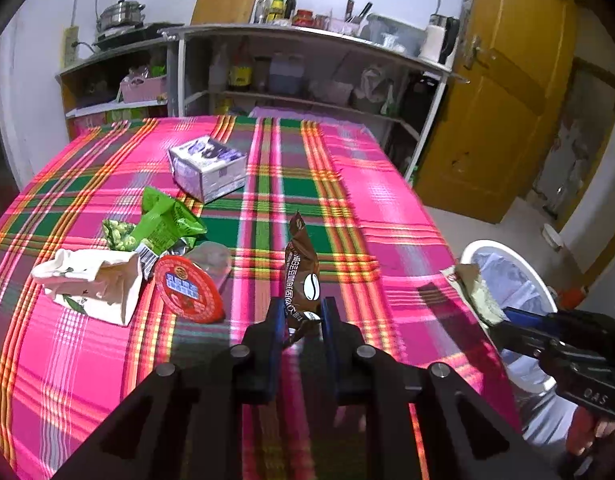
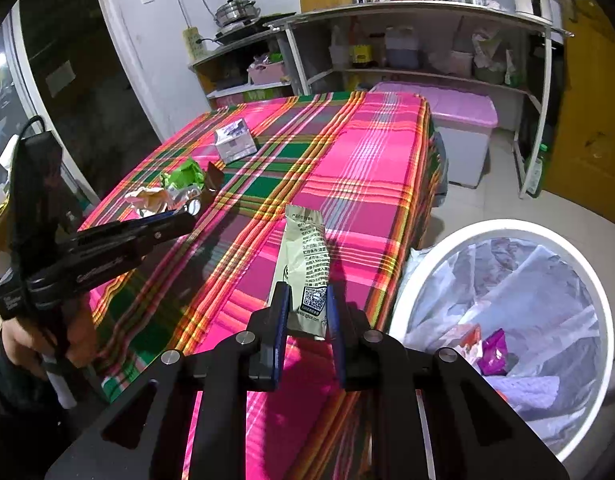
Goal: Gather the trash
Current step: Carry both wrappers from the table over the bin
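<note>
**Two wrappers held, bin waiting**

Two grippers each pinch a packet above the plaid table (image 1: 387,184): left gripper (image 1: 303,312) grasps the brown coffee sachet (image 1: 303,272), right gripper (image 2: 307,308) the beige sachet (image 2: 305,256). Best carried fully over the white bin (image 2: 459,236) before releasing.

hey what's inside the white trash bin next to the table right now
The white trash bin is lined with a translucent bag. Inside show a purple wrapper, a red-orange wrapper and a pale lilac piece. Anything beneath them is hidden by bag folds.
</note>
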The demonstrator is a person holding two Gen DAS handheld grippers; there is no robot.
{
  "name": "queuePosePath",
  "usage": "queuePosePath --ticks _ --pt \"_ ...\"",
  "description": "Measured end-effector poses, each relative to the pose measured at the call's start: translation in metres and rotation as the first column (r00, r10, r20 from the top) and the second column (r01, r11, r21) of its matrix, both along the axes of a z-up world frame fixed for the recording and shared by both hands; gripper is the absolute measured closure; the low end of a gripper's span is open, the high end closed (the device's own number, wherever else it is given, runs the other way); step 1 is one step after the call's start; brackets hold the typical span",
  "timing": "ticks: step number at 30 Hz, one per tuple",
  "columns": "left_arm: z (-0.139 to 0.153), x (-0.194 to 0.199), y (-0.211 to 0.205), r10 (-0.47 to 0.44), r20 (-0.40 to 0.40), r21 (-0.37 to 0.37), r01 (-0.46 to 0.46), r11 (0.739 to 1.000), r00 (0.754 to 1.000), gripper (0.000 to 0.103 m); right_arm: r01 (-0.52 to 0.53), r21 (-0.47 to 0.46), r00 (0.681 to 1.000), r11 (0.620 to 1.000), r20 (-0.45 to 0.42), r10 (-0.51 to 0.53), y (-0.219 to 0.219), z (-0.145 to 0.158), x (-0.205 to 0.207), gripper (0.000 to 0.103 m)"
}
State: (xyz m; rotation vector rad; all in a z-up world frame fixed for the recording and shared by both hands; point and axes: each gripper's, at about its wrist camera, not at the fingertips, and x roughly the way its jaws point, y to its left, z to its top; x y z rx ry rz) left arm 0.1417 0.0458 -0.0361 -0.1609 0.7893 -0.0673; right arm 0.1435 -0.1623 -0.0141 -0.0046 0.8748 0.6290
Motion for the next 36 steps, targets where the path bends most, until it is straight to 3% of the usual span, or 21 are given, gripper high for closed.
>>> queuePosePath --ticks 10,20,36 --pt "0.035 -0.044 -0.026 -0.049 0.084 -0.018 0.05 0.999 0.995 0.084 0.034 0.018 0.998 0.999 0.045 -0.034 -0.024 0.02 -0.026 0.083" --pt "0.051 -0.073 -0.06 -0.114 0.12 -0.016 0.116 0.993 0.986 0.084 0.086 0.034 0.993 0.996 0.077 -0.089 -0.051 0.034 -0.048 0.083" --pt "0.06 -0.07 -0.114 -0.234 0.134 -0.005 0.237 0.972 0.963 0.084 0.188 0.042 0.978 0.981 0.084 -0.191 -0.1 0.035 -0.055 0.083"
